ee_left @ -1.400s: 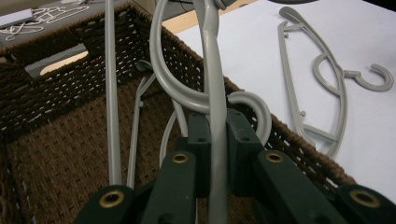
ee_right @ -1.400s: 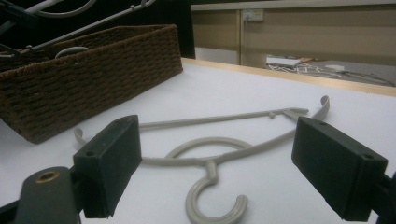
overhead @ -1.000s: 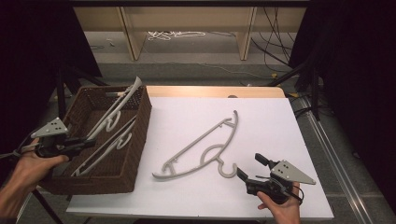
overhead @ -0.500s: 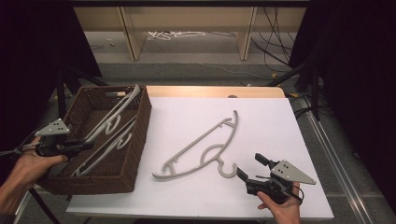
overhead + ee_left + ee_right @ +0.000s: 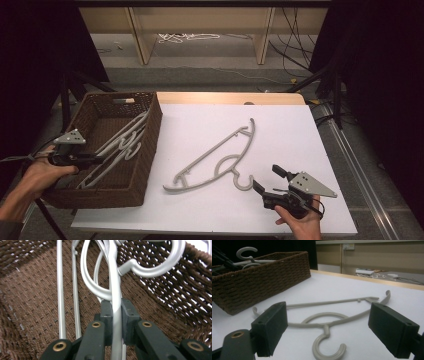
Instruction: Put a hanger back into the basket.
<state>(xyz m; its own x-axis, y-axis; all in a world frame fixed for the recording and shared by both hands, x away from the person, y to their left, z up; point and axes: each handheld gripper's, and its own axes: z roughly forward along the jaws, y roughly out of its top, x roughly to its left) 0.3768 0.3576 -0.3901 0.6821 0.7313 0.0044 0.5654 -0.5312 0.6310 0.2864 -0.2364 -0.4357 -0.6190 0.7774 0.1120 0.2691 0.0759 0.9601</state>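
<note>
A white table (image 5: 300, 130) fills the centre. The brown basket (image 5: 150, 145) sits at left, where the left gripper (image 5: 115, 315) is clamped on a silver hanger (image 5: 115, 285). Lower right, the right gripper (image 5: 266, 181) gapes empty just beside a grey hanger (image 5: 215, 160).

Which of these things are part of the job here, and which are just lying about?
In use: left hand-held gripper shut on a silver hanger; wicker basket; beige hanger on the white table; open right hand-held gripper.

Lying about: white cables on the floor; wooden shelf legs.
</note>
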